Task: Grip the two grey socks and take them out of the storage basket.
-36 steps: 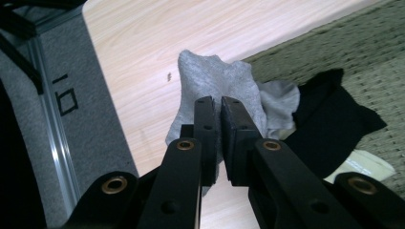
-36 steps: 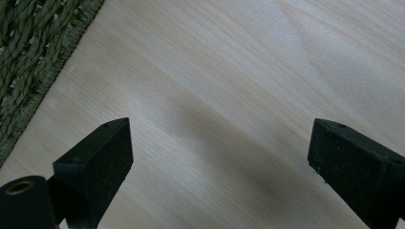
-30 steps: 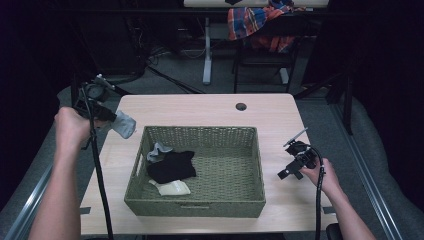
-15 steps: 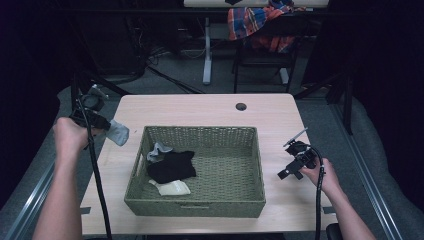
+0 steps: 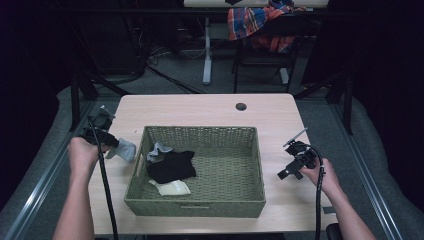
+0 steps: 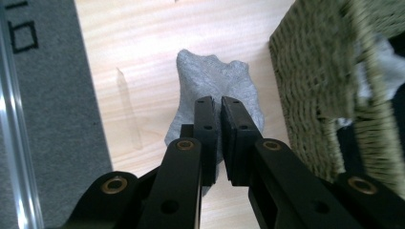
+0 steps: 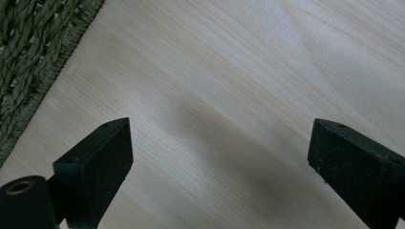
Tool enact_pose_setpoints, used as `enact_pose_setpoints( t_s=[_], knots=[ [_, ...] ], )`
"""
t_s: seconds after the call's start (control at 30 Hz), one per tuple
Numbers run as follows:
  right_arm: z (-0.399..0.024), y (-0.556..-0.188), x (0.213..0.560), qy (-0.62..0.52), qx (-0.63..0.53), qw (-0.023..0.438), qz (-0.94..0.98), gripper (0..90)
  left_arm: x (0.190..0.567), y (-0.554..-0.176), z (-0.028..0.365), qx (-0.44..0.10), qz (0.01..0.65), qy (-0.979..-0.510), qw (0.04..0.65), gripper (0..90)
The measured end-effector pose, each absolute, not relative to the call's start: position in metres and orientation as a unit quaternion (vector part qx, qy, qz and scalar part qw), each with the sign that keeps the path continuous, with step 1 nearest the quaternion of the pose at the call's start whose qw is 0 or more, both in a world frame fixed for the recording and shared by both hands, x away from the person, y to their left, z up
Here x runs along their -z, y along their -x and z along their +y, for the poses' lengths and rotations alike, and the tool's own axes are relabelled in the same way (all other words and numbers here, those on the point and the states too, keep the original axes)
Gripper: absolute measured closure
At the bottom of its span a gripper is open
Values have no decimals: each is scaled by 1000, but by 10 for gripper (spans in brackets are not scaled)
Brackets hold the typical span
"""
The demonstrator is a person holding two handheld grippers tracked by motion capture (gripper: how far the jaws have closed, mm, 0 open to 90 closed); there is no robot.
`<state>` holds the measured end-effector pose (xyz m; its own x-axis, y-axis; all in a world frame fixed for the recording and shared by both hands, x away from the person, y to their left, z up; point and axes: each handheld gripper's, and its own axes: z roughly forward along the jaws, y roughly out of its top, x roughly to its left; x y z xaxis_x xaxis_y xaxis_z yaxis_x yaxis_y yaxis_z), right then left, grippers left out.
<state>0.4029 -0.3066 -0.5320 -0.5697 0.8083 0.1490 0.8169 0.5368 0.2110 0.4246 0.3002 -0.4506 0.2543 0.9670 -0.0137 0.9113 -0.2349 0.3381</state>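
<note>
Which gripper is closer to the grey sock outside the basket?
Left. The left gripper is clamped on the grey sock beside the basket. The right gripper hangs open over bare table across the basket.

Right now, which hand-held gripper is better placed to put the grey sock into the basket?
Left: the left hand-held gripper is shut on the grey sock beside the basket. The right hand-held gripper is open, over bare table.

The basket [image 5: 200, 200] sits mid-table [image 5: 200, 107], me at six o'clock. Inside, toward nine o'clock, three socks lie bunched together [image 5: 170, 167]. Outside its nine o'clock wall, another sock [image 5: 125, 149] sits in my left gripper [image 5: 111, 145]. My right gripper [image 5: 287, 172] hovers at three o'clock, apart from the basket.
</note>
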Motion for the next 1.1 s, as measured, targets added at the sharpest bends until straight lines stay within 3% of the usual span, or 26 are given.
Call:
enact_pose_setpoints(
  t_s=[0.67, 0.9, 1.1],
  knots=[
    [-305, -402, 535, 473, 135, 15, -871, 78, 495, -423, 318, -67, 631, -759, 146, 822],
    [-305, -402, 535, 473, 138, 15, -870, 78, 484, -419, 320, -71, 644, -744, 160, 598],
    [-305, -403, 534, 462, 126, 24, -877, 79, 459, -415, 310, -82, 643, -741, 175, 294]
  ],
)
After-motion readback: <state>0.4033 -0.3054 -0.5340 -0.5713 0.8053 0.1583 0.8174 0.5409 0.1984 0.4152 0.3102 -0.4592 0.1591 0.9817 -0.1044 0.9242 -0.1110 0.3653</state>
